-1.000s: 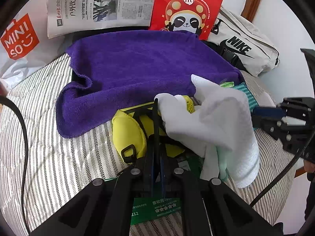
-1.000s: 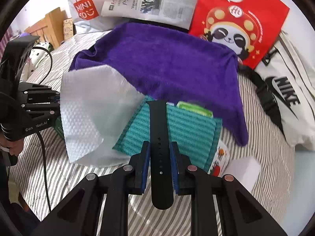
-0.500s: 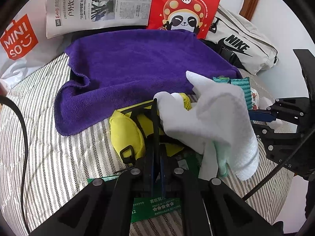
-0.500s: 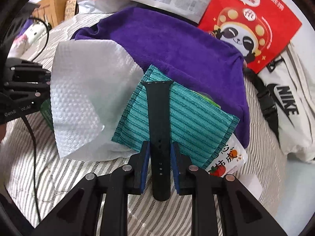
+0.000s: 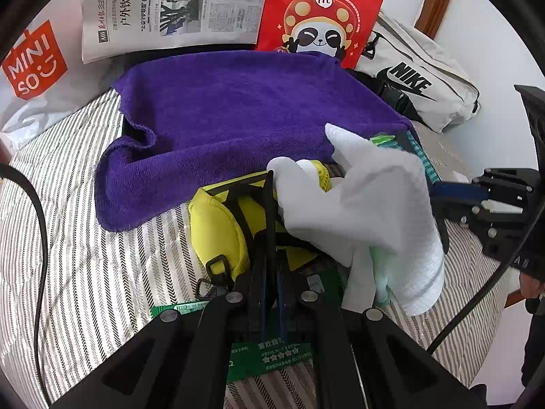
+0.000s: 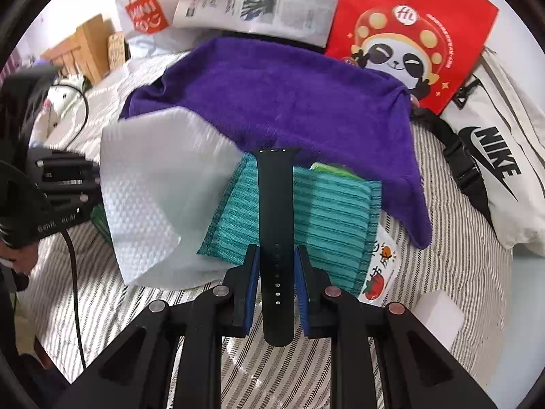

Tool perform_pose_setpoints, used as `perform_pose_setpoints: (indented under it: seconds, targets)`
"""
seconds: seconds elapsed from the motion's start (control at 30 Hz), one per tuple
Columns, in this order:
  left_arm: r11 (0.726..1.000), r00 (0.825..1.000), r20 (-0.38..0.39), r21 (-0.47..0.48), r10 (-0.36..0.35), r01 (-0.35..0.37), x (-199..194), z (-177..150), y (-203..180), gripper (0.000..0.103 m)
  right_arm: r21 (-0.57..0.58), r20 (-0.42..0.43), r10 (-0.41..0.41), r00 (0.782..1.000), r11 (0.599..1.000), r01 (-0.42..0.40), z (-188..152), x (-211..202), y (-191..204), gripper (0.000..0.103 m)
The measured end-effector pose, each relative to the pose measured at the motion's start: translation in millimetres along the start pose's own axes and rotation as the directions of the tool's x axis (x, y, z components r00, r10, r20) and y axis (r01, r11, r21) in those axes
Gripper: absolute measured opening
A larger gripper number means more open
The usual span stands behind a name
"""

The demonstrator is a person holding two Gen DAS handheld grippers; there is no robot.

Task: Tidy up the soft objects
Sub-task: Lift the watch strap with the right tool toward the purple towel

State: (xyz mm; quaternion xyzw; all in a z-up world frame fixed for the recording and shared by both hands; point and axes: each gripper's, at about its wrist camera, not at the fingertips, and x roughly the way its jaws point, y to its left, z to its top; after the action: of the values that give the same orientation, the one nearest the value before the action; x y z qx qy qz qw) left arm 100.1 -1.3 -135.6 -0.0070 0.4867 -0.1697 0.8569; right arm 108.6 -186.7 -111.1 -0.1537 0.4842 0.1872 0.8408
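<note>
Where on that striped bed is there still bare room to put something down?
Bare striped bedding lies left of the purple towel and yellow pouch, bordered by the black cable. The middle is crowded: white cloth, teal cloth, snack packet.

A deep purple towel (image 5: 231, 116) lies on bedding with thin grey-and-white stripes (image 5: 78, 266), and beside it sit a bright yellow pouch with black straps (image 5: 218, 225), a white cloth with a fine dimpled weave (image 5: 381, 204) and a teal cloth with darker ribbed lines (image 6: 327, 218). The watch strap (image 6: 276, 231) is plain black with a row of small pale holes, held between blue-lined black fingers (image 6: 250, 283). Behind are a black-and-white printed newspaper (image 5: 173, 6), a red bag with a black-and-white panda in a red, gold-spotted cap (image 5: 320, 17), a white bag with an orange-red logo (image 5: 30, 64), and an off-white bag with black lettering (image 5: 419, 85).
</note>
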Motion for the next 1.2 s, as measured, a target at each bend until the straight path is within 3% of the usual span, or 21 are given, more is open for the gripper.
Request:
perform_pose_setpoints:
  seconds: [0.7, 1.0, 1.2]
  targets:
    - [0.998, 0.999, 0.008, -0.041, -0.053, 0.053, -13, -2, 7, 0.006, 0.095, 0.059, 0.019, 0.998, 0.995, -0.025, -3, -13, -18, 0.02]
    - [1.0, 1.0, -0.001, -0.031, 0.002, -0.002, 1, 3, -1, 0.006, 0.109, 0.054, 0.028, 0.998, 0.993, -0.034, -7, -10, -20, 0.02]
    - [0.999, 1.0, 0.016, -0.045, -0.017, 0.017, -5, 2, 4, 0.004, 0.112, 0.048, 0.024, 0.999, 0.993, -0.029, -9, -8, -20, 0.02]
